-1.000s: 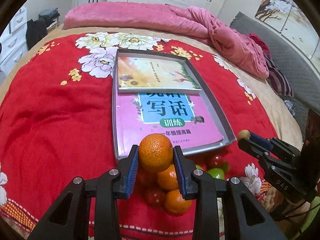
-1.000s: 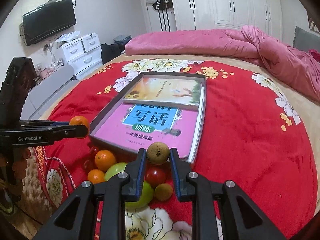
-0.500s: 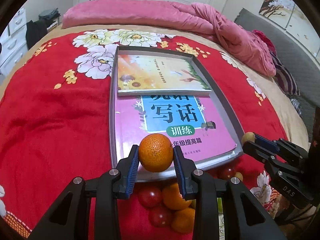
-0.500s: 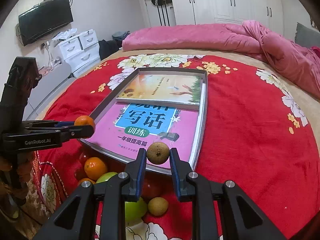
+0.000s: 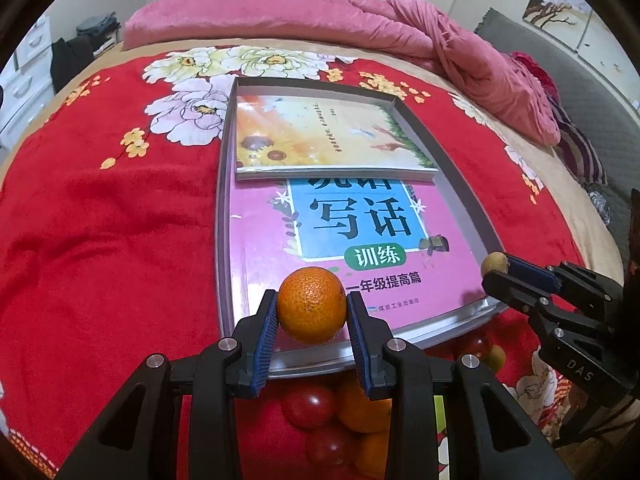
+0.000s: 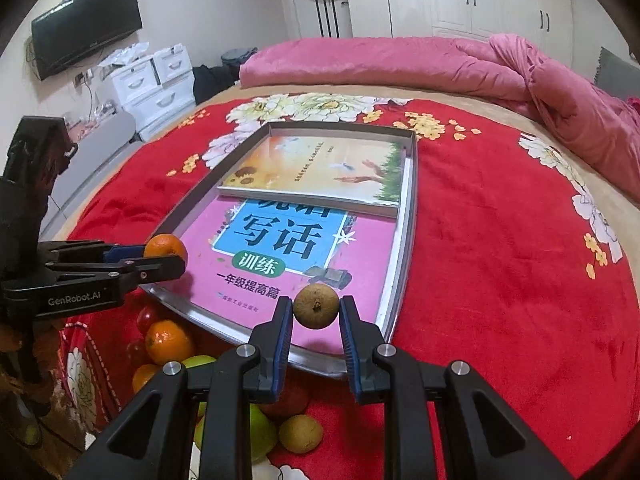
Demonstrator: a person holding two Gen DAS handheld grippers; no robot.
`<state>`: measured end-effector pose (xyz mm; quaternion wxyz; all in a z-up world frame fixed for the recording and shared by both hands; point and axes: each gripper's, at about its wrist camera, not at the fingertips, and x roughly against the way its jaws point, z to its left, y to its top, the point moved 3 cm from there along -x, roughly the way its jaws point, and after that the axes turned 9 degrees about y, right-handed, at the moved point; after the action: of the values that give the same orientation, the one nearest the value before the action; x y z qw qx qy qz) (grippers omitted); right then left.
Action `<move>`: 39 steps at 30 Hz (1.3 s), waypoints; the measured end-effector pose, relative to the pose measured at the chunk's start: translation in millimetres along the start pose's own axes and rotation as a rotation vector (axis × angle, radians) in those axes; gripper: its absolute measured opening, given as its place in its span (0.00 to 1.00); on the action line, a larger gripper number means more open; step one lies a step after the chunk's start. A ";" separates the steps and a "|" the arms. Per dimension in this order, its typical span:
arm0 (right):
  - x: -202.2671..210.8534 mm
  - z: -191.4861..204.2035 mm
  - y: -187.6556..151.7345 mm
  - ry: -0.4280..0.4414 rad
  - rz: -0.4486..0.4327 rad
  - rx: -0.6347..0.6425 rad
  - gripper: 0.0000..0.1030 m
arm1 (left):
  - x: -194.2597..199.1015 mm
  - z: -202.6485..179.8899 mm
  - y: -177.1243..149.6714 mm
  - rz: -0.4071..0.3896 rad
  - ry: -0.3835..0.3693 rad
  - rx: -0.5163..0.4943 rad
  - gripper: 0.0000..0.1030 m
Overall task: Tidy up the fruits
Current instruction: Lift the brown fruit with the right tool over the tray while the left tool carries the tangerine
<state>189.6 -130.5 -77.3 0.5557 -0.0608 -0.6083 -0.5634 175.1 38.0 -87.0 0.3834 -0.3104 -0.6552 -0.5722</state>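
My left gripper [image 5: 312, 312] is shut on an orange mandarin [image 5: 311, 305] and holds it over the near edge of a grey metal tray [image 5: 460, 184]. My right gripper [image 6: 315, 312] is shut on a small brown round fruit [image 6: 316, 305] over the tray's near right corner [image 6: 404, 264]. The right gripper also shows at the right of the left wrist view [image 5: 496, 270], and the left gripper at the left of the right wrist view [image 6: 168, 258]. A pile of loose fruit lies in front of the tray: mandarins [image 6: 168, 341], red tomatoes [image 5: 308, 406], green fruit [image 6: 260, 432].
Two books lie in the tray: a pink one [image 5: 352, 248] near me and a sunflower one [image 5: 324, 136] behind. The tray sits on a red flowered blanket [image 5: 100, 220]. A pink quilt [image 5: 360, 24] lies at the far side. White drawers [image 6: 160, 84] stand left.
Both grippers have moved forward with their fruit, from above the fruit pile to above the tray's near edge. The pile now sits lower in both views.
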 end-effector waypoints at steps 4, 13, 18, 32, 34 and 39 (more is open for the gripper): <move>-8.1 -0.7 -1.4 0.005 0.032 0.002 0.24 | -2.8 -0.5 0.2 0.004 0.002 -0.005 0.34; -18.5 -6.2 1.7 0.000 0.066 -0.019 0.24 | -5.0 0.6 -0.5 0.009 0.005 -0.003 0.34; -24.2 -9.3 1.9 -0.005 0.090 -0.029 0.24 | -5.8 1.9 -0.5 0.007 0.006 0.001 0.34; -28.8 -13.9 -2.1 -0.012 0.117 -0.051 0.24 | -7.1 3.6 -0.9 0.008 0.010 0.012 0.34; -28.8 -14.4 -2.2 -0.010 0.113 -0.055 0.24 | -7.0 3.6 -0.9 0.008 0.009 0.014 0.34; -27.6 -15.0 -2.7 -0.007 0.102 -0.064 0.24 | -7.2 4.0 -0.7 0.008 0.008 0.017 0.34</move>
<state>207.2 -127.5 -103.3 0.5792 -0.1116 -0.5881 -0.5533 177.7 42.0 -93.8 0.3909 -0.3077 -0.6572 -0.5663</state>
